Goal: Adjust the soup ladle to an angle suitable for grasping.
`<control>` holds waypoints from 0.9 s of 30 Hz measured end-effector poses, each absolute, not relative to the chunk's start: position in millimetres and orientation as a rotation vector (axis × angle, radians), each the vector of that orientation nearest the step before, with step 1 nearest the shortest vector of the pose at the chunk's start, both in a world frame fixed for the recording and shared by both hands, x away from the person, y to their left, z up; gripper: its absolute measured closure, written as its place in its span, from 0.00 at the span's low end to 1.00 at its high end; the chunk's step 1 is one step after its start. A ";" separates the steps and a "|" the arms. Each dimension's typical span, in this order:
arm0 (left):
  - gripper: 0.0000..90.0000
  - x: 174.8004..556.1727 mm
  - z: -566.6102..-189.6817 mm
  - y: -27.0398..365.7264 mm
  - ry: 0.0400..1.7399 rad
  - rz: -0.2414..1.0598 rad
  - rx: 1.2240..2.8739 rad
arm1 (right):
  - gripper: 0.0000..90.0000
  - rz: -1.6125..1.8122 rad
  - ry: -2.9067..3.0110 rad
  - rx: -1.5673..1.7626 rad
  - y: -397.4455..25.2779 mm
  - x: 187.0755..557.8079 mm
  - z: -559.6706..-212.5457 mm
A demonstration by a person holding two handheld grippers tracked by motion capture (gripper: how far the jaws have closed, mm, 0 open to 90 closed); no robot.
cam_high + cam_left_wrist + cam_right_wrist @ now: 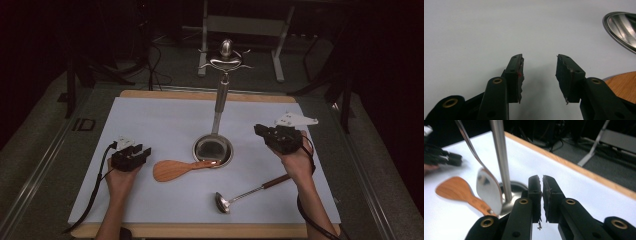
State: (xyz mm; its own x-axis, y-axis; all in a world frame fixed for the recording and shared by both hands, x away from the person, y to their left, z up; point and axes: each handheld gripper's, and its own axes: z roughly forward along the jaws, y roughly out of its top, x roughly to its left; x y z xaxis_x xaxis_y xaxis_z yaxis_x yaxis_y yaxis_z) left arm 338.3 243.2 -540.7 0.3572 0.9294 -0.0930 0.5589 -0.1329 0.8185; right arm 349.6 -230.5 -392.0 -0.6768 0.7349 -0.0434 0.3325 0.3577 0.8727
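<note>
- Left gripper (131,154) sits over the white sheet (160,120) at about 8 o'clock from the stand's base, held in the person's left hand (120,177). In the left gripper view (539,75) its jaws are spread wide with nothing but bare sheet between them.
- The wooden spatula (177,169) is the closest thing to it, lying flat just off at the gripper's 3 o'clock. Its blade points toward the left gripper and its handle tip reaches the rim of the round base. A corner of the blade peeks in at the lower right of the left gripper view (622,85). Gripper and spatula aren't touching.
- Right gripper (280,137) is up at about 3 o'clock from the base, in the right hand (297,162). In the right gripper view (542,195) the jaws are pretty much pressed together, just a sliver between the pads, and nothing is in them.
- The metal utensil stand (220,100) is dead centre: round shiny base (213,149), upright pole, hooks on top. A flat shiny utensil (489,191) hangs right beside the pole in the right gripper view.
- A ladle (245,194) lies on the sheet at about 5 o'clock from the base, bowl toward the near edge, dark handle running up under the right wrist.
</note>
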 end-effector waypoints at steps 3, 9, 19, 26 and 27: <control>0.64 338.4 -541.0 243.0 1.310 0.578 1.805 | 0.92 1.247 2.201 0.955 -234.6 349.1 -400.5; 0.64 338.2 -540.9 243.0 1.309 0.579 1.808 | 0.89 1.196 2.232 1.032 -249.2 344.2 -428.1; 0.64 338.1 -540.9 242.9 1.309 0.579 1.806 | 0.88 1.148 2.280 1.112 -262.7 331.3 -460.7; 0.64 337.9 -540.8 242.8 1.308 0.582 1.809 | 0.90 1.136 2.308 1.160 -269.9 315.8 -477.9; 0.64 337.9 -540.8 242.8 1.308 0.582 1.810 | 0.92 1.136 2.312 1.166 -270.2 313.0 -480.4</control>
State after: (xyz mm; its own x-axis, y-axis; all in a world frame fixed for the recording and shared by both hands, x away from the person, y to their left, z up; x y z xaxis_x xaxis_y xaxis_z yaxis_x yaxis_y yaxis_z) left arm 337.9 242.8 -540.8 0.3566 0.9300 -0.0889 0.5561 -0.1348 0.8201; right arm 313.0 -270.2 -480.4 -0.6193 0.7819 0.0711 0.5340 0.3532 0.7681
